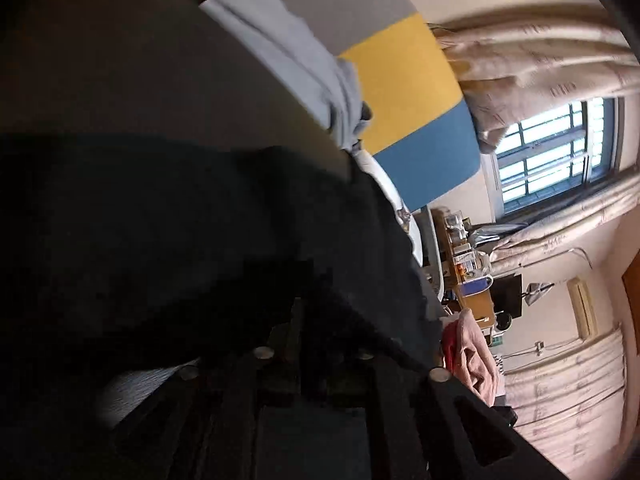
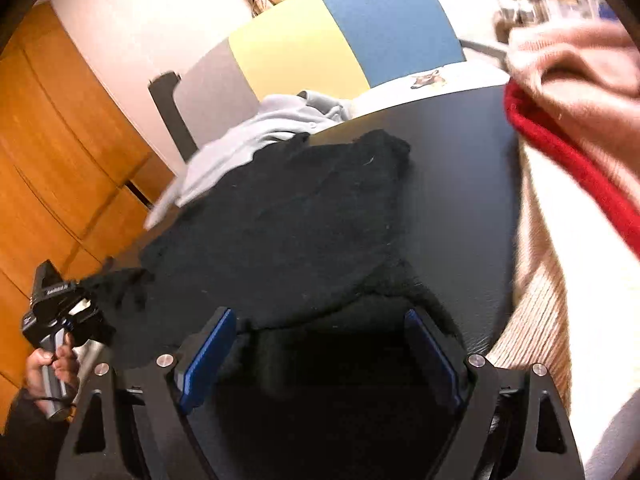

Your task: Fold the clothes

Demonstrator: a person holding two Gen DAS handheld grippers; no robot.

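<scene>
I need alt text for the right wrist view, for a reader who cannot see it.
A black garment lies crumpled on a dark table, just ahead of the open right gripper. A light grey garment lies behind it.

we see daylight flaring white through the barred window [image 1: 556,152] in the left wrist view, whose lower left sinks into near-black shadow, while the right wrist view is warm, motion-smeared at its right edge, and both bend at the rims.
</scene>
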